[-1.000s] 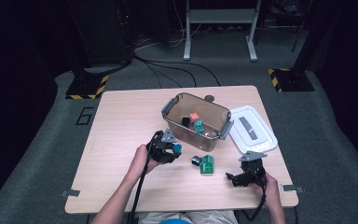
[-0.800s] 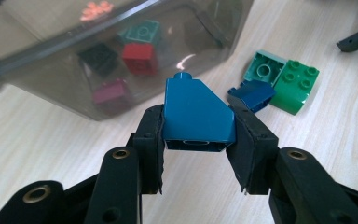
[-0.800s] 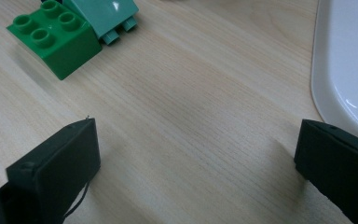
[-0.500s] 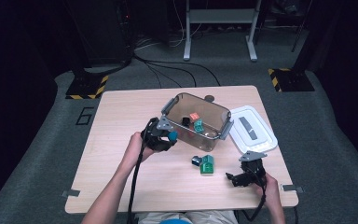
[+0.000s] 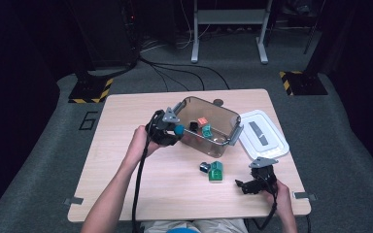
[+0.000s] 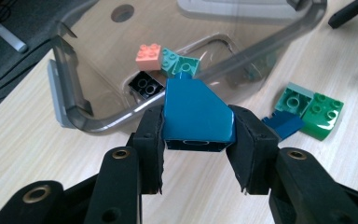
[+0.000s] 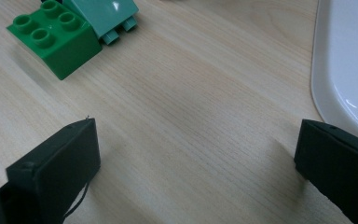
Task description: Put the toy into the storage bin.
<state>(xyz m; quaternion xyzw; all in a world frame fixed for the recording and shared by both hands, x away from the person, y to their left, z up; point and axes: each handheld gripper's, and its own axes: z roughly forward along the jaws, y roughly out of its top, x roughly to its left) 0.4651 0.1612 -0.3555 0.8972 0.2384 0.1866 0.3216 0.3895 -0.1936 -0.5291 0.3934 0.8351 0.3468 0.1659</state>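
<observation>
High view: pale wooden table (image 5: 126,184) on grey carpet (image 5: 39,184)

The blue brick (image 6: 196,116) is glossy, smooth plastic that catches light on its sloped face. The bin (image 6: 74,100) is smoky, see-through plastic with a shiny rim. The green brick (image 7: 56,35) looks smooth with a soft sheen. The surface (image 7: 205,107) is pale wood-grain, matt. The lid (image 5: 264,133) on the right is glossy white plastic. The left gripper (image 6: 196,144) has matt black pads with rough edges.
</observation>
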